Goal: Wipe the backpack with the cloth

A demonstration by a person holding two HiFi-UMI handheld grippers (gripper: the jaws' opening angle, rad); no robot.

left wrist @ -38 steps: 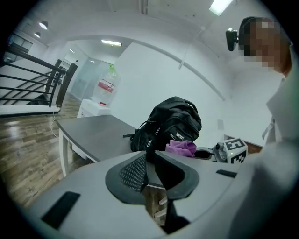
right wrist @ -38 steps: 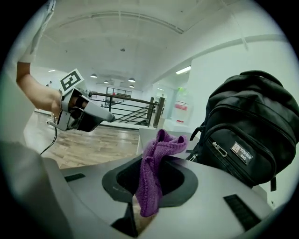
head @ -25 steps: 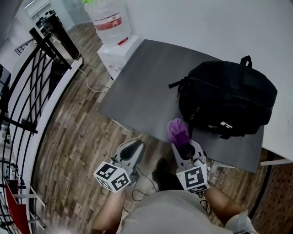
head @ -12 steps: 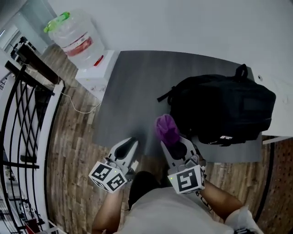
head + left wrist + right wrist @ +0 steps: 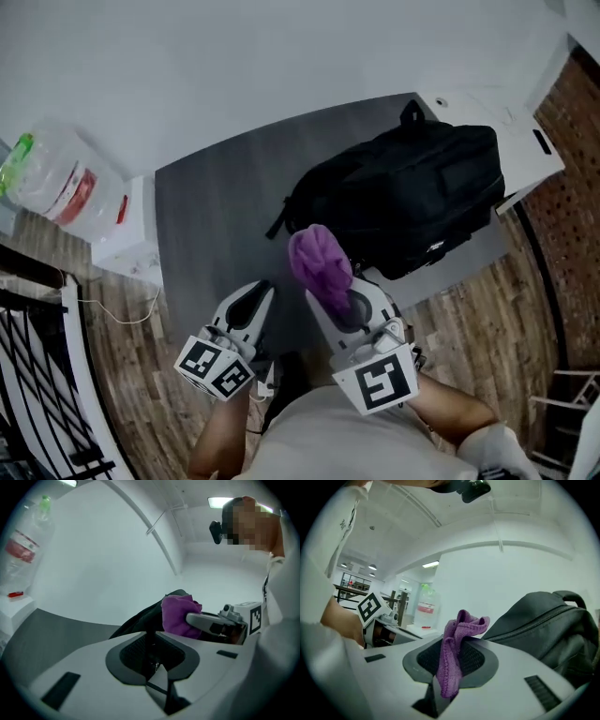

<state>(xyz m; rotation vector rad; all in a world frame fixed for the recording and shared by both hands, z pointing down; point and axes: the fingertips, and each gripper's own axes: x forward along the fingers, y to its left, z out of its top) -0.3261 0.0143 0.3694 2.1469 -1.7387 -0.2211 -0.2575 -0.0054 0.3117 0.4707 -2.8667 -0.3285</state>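
- Right gripper [image 5: 342, 302]: jaws clamped on the purple cloth [image 5: 319, 262]. The cloth bunches above the jaws and hangs down between them in the right gripper view [image 5: 454, 660].
- Black backpack [image 5: 412, 202]: lies on the grey counter [image 5: 211, 216], at 1 o'clock from the right gripper. The cloth is just beside its near edge; contact cannot be confirmed.
- Left gripper [image 5: 251, 305]: jaws closed together with nothing between them, at 9 o'clock from the right gripper, over the counter's near edge.
- Water bottle [image 5: 56, 183]: stands at 10 o'clock, off the counter.
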